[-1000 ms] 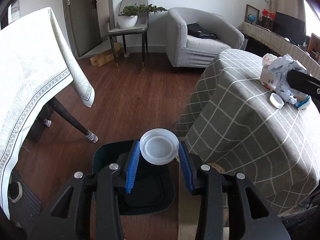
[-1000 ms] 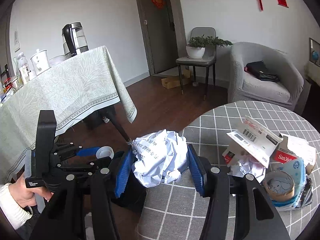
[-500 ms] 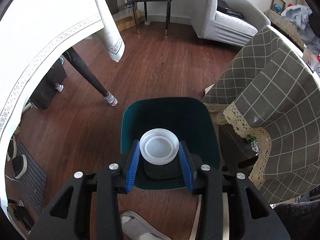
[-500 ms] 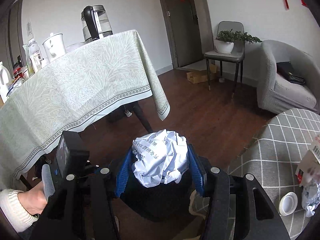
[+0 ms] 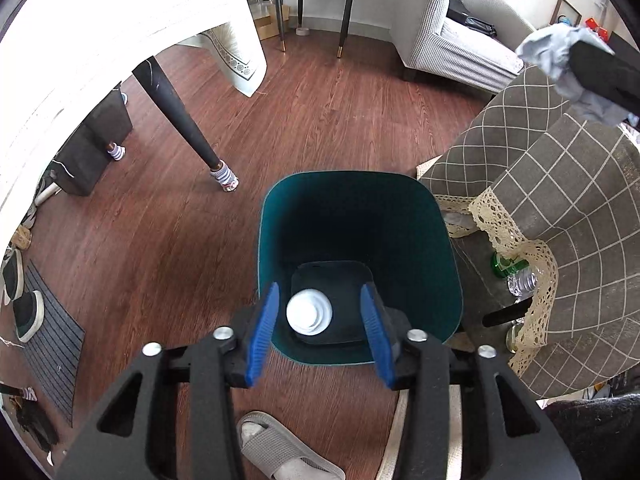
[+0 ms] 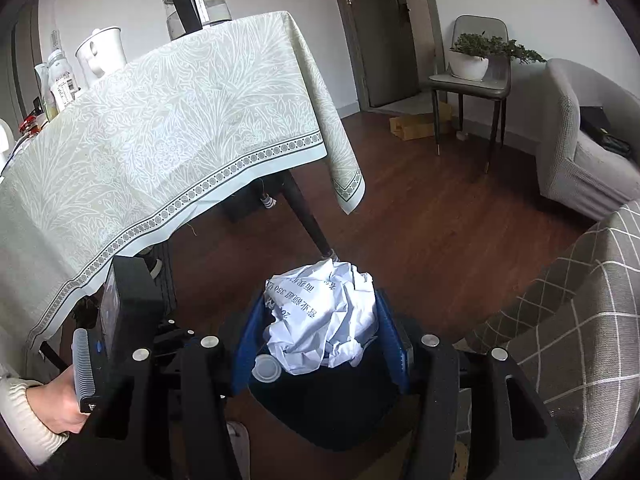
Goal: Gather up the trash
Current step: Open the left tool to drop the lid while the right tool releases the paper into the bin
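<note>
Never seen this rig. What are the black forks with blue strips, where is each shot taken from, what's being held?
No robot: a person carries a two-finger gripper in each hand, each with a fisheye camera looking along its blue-padded fingers.

The left wrist view looks down into a teal trash bin on the wood floor beside a checked-cloth table. The left gripper is opening; the white plastic lid sits clear of its pads, inside the bin.

The right wrist view shows the right gripper clamped on a crumpled paper ball above the bin. The person's left hand shows at lower left.
</note>
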